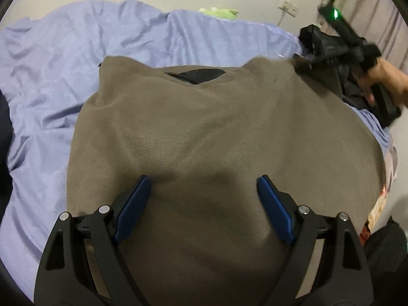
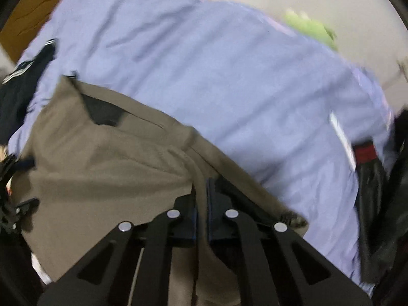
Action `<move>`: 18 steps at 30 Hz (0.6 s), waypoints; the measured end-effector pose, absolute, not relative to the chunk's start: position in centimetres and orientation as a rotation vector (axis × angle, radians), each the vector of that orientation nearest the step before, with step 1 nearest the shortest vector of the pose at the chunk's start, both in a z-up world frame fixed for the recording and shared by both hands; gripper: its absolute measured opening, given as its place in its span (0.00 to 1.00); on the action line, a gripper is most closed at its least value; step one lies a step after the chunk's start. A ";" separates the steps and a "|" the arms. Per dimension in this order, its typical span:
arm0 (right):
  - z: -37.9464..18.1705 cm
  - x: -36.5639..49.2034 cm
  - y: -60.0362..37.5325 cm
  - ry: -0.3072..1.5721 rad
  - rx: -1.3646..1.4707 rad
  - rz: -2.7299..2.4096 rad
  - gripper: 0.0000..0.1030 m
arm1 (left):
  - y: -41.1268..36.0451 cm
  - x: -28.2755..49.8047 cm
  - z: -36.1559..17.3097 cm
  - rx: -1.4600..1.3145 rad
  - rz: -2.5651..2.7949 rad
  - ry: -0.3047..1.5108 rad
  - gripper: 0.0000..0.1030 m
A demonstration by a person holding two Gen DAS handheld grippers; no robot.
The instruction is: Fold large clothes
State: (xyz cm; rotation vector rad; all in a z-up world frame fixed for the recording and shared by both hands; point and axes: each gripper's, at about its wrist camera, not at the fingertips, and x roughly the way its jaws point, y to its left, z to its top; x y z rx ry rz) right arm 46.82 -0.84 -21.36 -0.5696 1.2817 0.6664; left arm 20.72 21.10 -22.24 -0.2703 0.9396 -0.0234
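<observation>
Taupe fleece garment (image 1: 204, 132) lies spread flat on a bed covered by a lilac sheet (image 1: 51, 76), its dark-lined neck opening (image 1: 196, 75) at the far edge. Left gripper (image 1: 204, 191) hovers over the garment's near half, blue fingers (image 1: 135, 204) spread wide, with fabric beneath and between them but not pinched. Right gripper (image 2: 201, 193), held by a hand (image 1: 382, 76) at the garment's far right corner, has its fingers (image 2: 188, 219) pressed together on a raised fold of the garment's edge. Black clothing (image 2: 17, 89) and a green item (image 1: 219, 12) lie beyond the garment.
</observation>
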 end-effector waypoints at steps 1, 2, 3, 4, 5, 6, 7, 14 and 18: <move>-23.1 46.6 -1.1 1.328 -0.578 0.633 0.14 | 21.0 20.9 -22.5 -0.267 -0.019 0.948 0.82; -24.0 46.1 -1.3 1.343 -0.589 0.609 0.30 | 20.9 21.0 -22.6 -0.260 -0.014 0.953 0.82; -24.0 45.8 -1.4 1.330 -0.589 0.602 0.38 | 20.9 21.0 -22.6 -0.254 -0.014 0.955 0.82; -23.7 45.7 -1.5 1.319 -0.587 0.602 0.39 | 20.8 21.0 -22.6 -0.249 -0.014 0.957 0.82; -23.0 45.6 -1.7 1.312 -0.582 0.608 0.42 | 20.9 21.1 -22.4 -0.250 -0.015 0.957 0.82; -21.9 45.6 -1.8 1.301 -0.580 0.616 0.47 | 21.1 21.0 -22.3 -0.254 -0.015 0.957 0.82; -21.0 45.5 -1.8 1.286 -0.580 0.624 0.51 | 21.3 20.9 -22.3 -0.254 -0.013 0.956 0.82; -12.6 40.7 6.1 1.044 -0.692 0.869 0.83 | 23.1 20.1 -22.3 -0.313 0.059 0.952 0.82; -14.5 38.3 13.3 1.021 -0.795 1.002 0.88 | 23.2 19.9 -22.3 -0.316 0.087 0.943 0.82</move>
